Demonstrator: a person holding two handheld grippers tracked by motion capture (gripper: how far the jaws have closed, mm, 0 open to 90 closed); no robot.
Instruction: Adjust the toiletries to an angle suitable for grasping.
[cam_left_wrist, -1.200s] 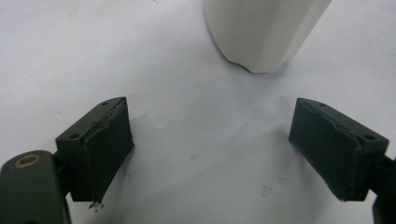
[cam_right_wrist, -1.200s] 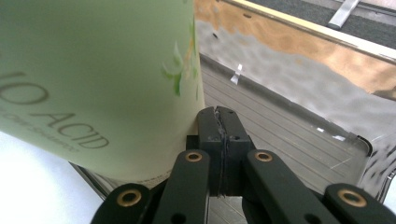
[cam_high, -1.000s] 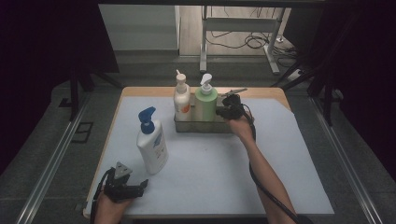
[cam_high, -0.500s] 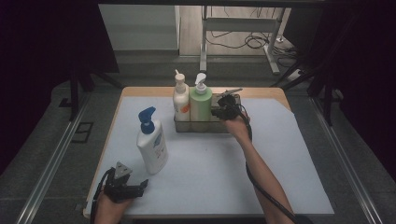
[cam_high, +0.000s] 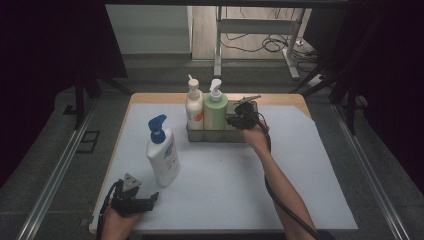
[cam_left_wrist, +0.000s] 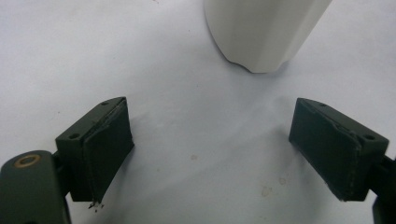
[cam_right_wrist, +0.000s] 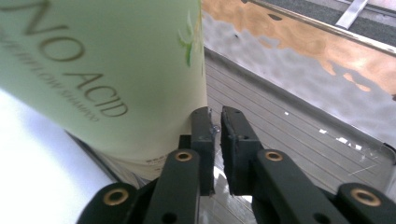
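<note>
Shampoo sits hard against my right gripper (cam_right_wrist: 215, 114): the green pump bottle (cam_right_wrist: 102, 70) stands upright in the clear tray (cam_right_wrist: 289, 126), its wall just off the left finger. In the high view that right gripper (cam_high: 234, 120) is at the tray (cam_high: 225, 136), beside the green pump bottle (cam_high: 215, 114), with a white bottle with an orange label (cam_high: 194, 107) on the far side of it. My right fingers have just been opening and now stand a thin slit apart. I cannot make out whether the tray's thin wall is in that slit.

I judge the tray stiff but slick, and top-heavy with two tall bottles in it. A pinch on its rim close to the bottles should keep it from tipping, and sliding will be safer than lifting.

My left gripper (cam_left_wrist: 210, 140) rests low over the counter (cam_high: 225, 185), fingers wide with nothing between them. The white lotion bottle (cam_left_wrist: 264, 32) stands just ahead of them, apart from both. From above, that left gripper (cam_high: 150, 199) is at the near corner and the white lotion bottle (cam_high: 164, 155) carries a blue pump. It looks full, so fairly heavy, with smooth plastic that gives a little. I would take it across the flat body below the shoulder, never by the pump.
</note>
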